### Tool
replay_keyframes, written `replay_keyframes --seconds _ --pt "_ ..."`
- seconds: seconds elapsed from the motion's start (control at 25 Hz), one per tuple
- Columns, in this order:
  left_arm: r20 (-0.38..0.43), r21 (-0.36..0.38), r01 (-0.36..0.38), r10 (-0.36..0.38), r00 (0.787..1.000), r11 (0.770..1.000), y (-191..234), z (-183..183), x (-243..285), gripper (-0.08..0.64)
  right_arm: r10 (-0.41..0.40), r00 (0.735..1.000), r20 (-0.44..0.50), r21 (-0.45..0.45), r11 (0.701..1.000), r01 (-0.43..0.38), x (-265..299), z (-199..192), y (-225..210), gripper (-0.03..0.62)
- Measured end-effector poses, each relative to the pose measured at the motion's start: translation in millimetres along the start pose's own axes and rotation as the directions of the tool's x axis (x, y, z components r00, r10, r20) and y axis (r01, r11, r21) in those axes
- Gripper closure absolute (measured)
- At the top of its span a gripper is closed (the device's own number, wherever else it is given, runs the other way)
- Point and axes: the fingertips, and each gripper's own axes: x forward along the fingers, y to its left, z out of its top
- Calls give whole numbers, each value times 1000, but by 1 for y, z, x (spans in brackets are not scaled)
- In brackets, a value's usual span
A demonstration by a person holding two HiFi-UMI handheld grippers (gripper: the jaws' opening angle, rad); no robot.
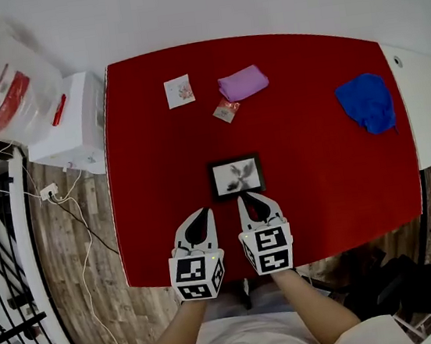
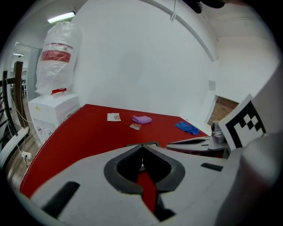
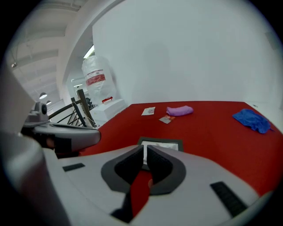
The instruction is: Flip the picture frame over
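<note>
- Step in hand, as judged: approach only. Picture frame [image 1: 236, 176] lying flat, picture side up, at centre of the head view; not yet lifted.
- Left gripper [image 1: 203, 211], lower centre: jaws closed on nothing, tip just below-left of the picture frame and apart from it.
- Right gripper [image 1: 244, 198]: jaws likewise closed and empty, tip at the near edge of the picture frame; contact not confirmable.
- Next move, as judged: jaws to be opened and one edge raised or pinched before turning over. Risk of the flat frame sliding away.
- Surface: red table [image 1: 328, 192]. Printed card [image 1: 179, 91], purple cloth [image 1: 243, 82] and small packet [image 1: 226, 111] at upper centre, blue cloth [image 1: 366, 102] at upper right, all well apart from the picture frame.
- Room: white wall at top; white cabinet [image 1: 71, 123] and plastic bag [image 1: 4, 89] at upper left; cables [image 1: 70, 202] over wood floor [image 1: 69, 257] at left.
</note>
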Motion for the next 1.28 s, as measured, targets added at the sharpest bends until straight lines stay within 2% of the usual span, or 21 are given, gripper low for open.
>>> replay_keyframes --seconds 0.08,0.2,0.68,0.88,1.28 --pt "-7 -2 2 -2 1000 1000 6 -3 1 554 -4 1000 -15 2 1000 4 14 -3 4 584" --pt "-19 1 -1 1 1000 1000 15 -9 1 554 5 999 -50 16 1000 -4 34 -9 11 529" --pt "-57 -5 -27 27 998 1000 56 -25 -3 554 -40 991 -125 32 998 45 90 -11 29 416" --pt "-62 -32 -38 36 997 999 69 -30 -6 554 -84 981 -175 -14 996 82 98 -17 29 399" --pt "-75 -74 -58 52 996 996 86 -41 -11 554 -152 968 -201 -118 985 130 109 -28 31 403"
